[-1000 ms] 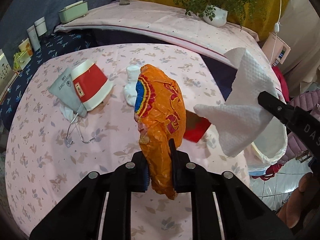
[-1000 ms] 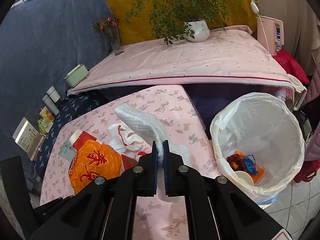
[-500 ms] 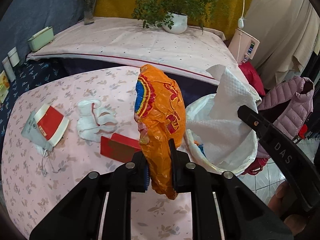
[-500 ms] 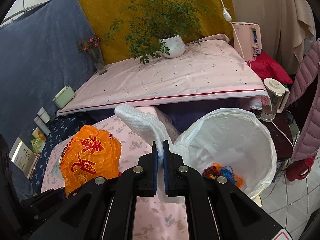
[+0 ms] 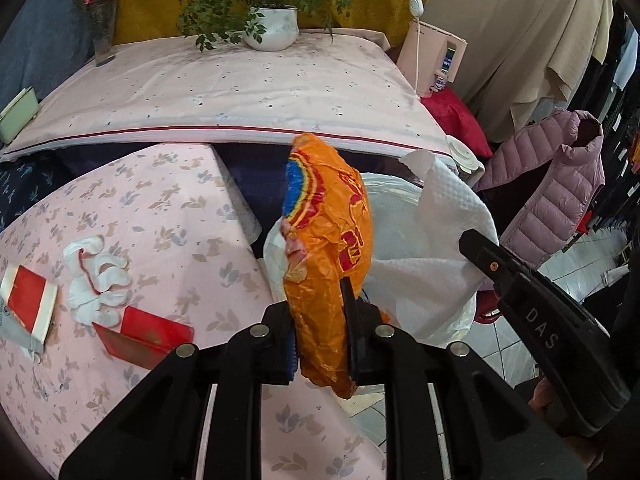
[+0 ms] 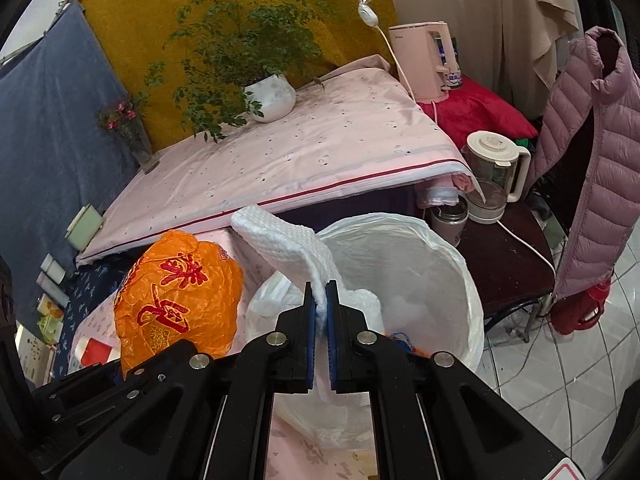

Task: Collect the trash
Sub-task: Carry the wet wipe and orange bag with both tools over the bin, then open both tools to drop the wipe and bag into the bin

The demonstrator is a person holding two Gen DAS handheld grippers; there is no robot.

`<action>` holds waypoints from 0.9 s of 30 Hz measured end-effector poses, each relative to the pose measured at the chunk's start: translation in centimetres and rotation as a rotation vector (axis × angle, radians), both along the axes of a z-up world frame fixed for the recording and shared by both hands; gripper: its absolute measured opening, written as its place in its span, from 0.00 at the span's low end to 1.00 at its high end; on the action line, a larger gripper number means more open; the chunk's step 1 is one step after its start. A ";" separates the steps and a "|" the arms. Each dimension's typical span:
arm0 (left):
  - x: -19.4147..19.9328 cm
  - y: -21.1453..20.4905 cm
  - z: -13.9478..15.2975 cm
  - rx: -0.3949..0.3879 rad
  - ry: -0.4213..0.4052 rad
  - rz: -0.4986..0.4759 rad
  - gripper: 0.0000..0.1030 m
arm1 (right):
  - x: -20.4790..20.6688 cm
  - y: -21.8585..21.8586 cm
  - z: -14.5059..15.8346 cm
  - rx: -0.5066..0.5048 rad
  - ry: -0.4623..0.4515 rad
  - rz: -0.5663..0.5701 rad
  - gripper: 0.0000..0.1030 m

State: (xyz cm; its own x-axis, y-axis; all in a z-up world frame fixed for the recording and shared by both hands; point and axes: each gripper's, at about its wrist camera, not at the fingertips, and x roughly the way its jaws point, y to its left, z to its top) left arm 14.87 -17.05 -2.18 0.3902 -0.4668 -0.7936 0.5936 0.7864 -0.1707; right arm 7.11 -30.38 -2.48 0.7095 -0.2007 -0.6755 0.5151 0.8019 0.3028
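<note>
Below, two wrist views of trash held at the bin. Left gripper (image 5: 320,300): jaws pressed on a crumpled orange plastic bag (image 5: 328,248) with red printed characters, the bag standing upright between the fingers and hanging a little below them; the jaws have just been opening slightly, with the bag between them and gripped. Right gripper (image 6: 320,300): jaws clenched on a white embossed paper towel (image 6: 288,240), whose free end curls up and to the left above the fingertips. Both items are held over or just beside the near rim of a bin lined with a white bag (image 6: 452,280); some coloured scraps are partly visible at its bottom. Pink floral table (image 5: 168,216), left of the bin, bears the remaining litter: a flat red packet (image 5: 148,336), a crumpled white tissue with red marks (image 5: 98,276) touching it, and a red-and-white carton (image 5: 30,304) near the edge of the left view. Background: a second, higher pink-covered surface with a potted plant (image 6: 268,96); a pale kettle (image 6: 496,168) and a mauve quilted jacket (image 6: 592,168) to the right.
</note>
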 end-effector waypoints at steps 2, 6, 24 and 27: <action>0.0 -0.8 -0.3 -0.002 0.005 -0.015 0.23 | -0.1 -0.7 -0.5 0.005 0.008 -0.008 0.05; 0.0 -1.5 -0.4 -0.004 -0.013 0.002 0.51 | -0.2 -1.3 -0.8 0.012 0.007 -0.020 0.15; 1.2 3.3 -0.6 0.015 -0.027 0.141 0.58 | 0.7 1.8 -0.3 -0.007 0.008 0.032 0.36; 1.3 4.9 -0.7 0.011 -0.027 0.183 0.61 | 1.0 3.0 -0.1 -0.012 0.011 0.056 0.37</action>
State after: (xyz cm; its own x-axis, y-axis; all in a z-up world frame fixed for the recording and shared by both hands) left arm 16.20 -12.15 -2.84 0.4892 -0.3774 -0.7863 0.4449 0.8834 -0.1472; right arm 8.07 -27.34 -2.62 0.7124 -0.1694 -0.6810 0.4728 0.8329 0.2875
